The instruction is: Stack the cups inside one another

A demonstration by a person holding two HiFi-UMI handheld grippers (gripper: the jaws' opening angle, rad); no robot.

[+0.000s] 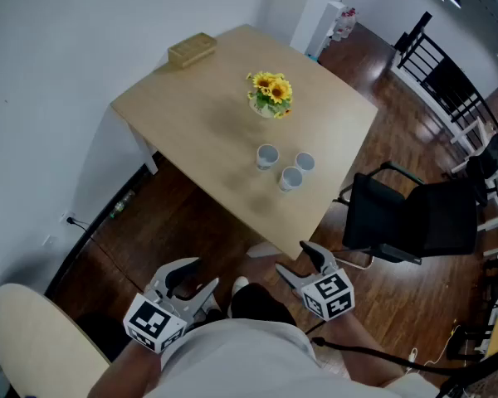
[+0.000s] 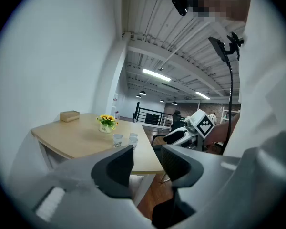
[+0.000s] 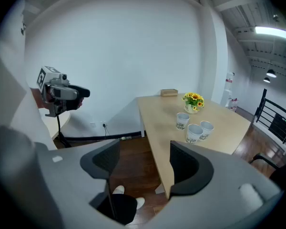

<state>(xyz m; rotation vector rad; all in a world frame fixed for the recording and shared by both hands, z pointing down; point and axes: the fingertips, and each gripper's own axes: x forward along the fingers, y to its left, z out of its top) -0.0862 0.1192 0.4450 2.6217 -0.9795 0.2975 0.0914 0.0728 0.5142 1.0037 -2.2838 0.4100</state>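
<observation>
The left tongs [image 1: 197,279] and right tongs [image 1: 302,264] both stand spread, with nothing between their dark, textured pads. Well ahead of them, three small round white cups [image 1: 290,178] stand upright and close together on the pale, smooth wooden desk [image 1: 199,114].

You wear a pale grey-white top [image 1: 232,359], dark trousers [image 1: 261,305] and a white shoe [image 1: 239,285]. Your left gripper [image 1: 195,282] and right gripper [image 1: 303,265] have smooth light-grey shells with curved black jaws, finely ribbed on their inner faces. Each carries a white block printed with black square markers: the left cube [image 1: 153,322] and the right cube [image 1: 328,295].
</observation>
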